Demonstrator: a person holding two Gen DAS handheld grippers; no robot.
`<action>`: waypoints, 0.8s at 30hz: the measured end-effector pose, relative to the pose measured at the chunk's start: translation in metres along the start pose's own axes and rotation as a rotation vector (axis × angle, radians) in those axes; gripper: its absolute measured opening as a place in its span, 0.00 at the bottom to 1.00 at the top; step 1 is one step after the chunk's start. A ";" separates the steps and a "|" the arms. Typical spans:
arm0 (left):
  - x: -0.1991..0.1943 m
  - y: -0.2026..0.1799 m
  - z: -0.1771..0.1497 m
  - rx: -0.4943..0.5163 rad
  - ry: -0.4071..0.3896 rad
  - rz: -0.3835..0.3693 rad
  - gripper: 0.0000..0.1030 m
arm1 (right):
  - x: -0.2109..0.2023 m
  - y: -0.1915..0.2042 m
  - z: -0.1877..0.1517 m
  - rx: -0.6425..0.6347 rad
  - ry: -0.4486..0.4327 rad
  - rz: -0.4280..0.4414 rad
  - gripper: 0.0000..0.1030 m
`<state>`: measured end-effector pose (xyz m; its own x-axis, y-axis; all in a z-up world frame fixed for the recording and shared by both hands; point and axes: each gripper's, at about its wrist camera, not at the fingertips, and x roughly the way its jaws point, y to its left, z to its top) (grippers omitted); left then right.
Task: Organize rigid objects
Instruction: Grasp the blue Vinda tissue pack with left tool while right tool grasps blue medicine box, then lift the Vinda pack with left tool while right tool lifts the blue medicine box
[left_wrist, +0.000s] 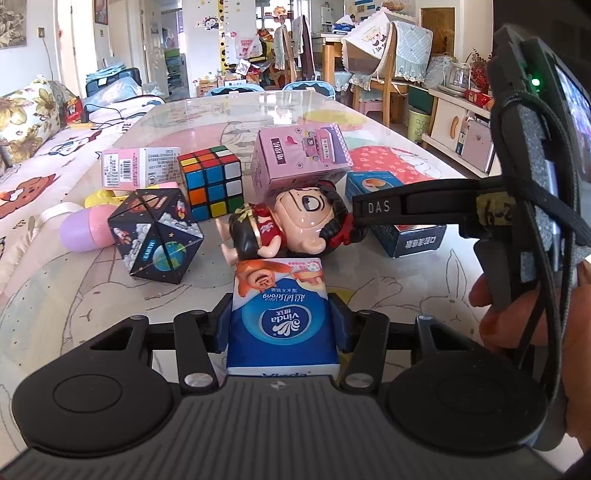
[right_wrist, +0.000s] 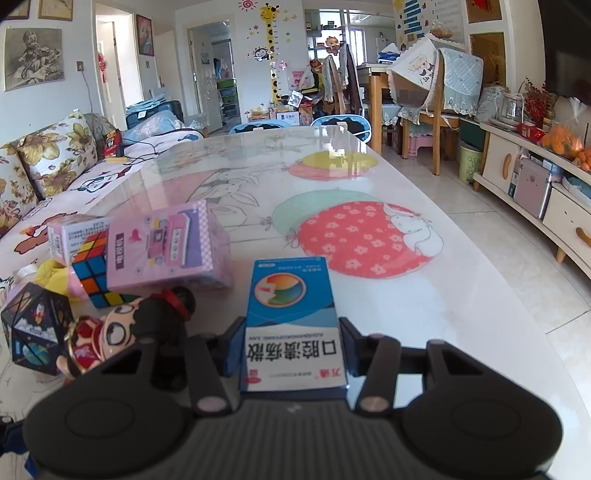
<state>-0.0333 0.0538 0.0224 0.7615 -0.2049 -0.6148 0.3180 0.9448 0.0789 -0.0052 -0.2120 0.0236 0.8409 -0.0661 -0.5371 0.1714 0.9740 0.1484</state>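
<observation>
Gripping a blue-and-white tissue pack (left_wrist: 281, 317), the left gripper (left_wrist: 282, 325) is pressing its pads against the pack's two long sides, so the soft, glossy packet is running lengthwise straight ahead between the jaws while resting on the worktop (left_wrist: 388, 291). Beside it, the right gripper (right_wrist: 291, 350) is clamping a blue medicine box (right_wrist: 291, 325) the same way, jaws narrowed onto the stiff cardboard's long sides, long axis pointing away from the camera. Each hand is already holding its own item, so the coming move is likely turning on where each gets carried.

Just beyond the tissue pack, a hard plastic doll (left_wrist: 291, 225) is lying on its side, its head touching the right gripper's finger. Left of the tissue pack, a dark faceted space-print cube (left_wrist: 157, 234) is sitting tilted on an edge. Farther behind it, a Rubik's cube (left_wrist: 212, 182) and a pink carton (left_wrist: 301, 158) are standing near one another, smooth and square-edged.
</observation>
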 end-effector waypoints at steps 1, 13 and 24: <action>-0.001 0.000 -0.001 -0.001 0.001 0.002 0.62 | -0.002 0.002 -0.002 -0.001 0.001 -0.001 0.49; -0.027 0.022 -0.021 -0.037 0.028 0.068 0.62 | -0.033 0.008 -0.026 0.031 -0.005 0.001 0.49; -0.052 0.046 -0.036 -0.110 0.035 0.093 0.62 | -0.067 0.029 -0.051 -0.032 0.008 -0.013 0.49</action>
<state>-0.0790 0.1168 0.0296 0.7644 -0.1079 -0.6356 0.1817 0.9820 0.0518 -0.0828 -0.1680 0.0212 0.8347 -0.0768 -0.5454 0.1653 0.9795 0.1151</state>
